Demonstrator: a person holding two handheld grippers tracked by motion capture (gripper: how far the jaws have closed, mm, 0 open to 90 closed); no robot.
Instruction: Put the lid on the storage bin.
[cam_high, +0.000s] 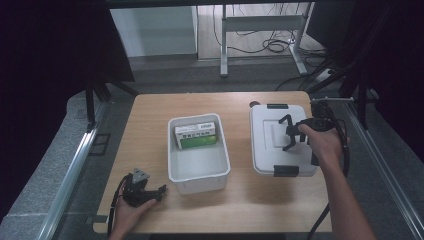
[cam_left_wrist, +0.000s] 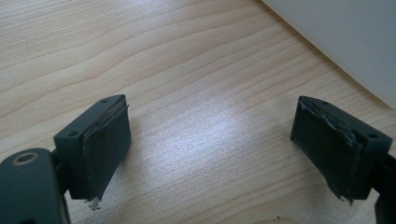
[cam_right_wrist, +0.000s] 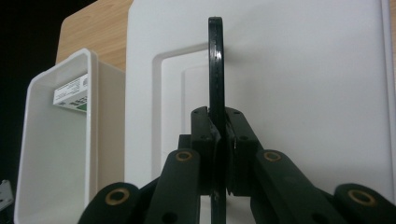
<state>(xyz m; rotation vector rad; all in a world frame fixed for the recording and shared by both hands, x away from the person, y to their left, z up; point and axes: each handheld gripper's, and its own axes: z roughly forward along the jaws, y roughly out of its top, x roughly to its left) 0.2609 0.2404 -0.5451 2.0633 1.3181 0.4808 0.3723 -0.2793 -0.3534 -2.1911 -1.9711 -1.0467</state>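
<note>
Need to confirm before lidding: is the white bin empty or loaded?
Loaded: a green-and-white box lies inside the white bin, against its far wall.

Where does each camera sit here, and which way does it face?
High view: above the near edge, facing forward and down on the table; both forearms enter below.
Left gripper view: on the left gripper, facing bare wood; jaws open.
Right gripper view: on the right gripper, facing the lid; jaws shut on its black handle.
Shared: high and right gripper views both show the white bin.
</note>
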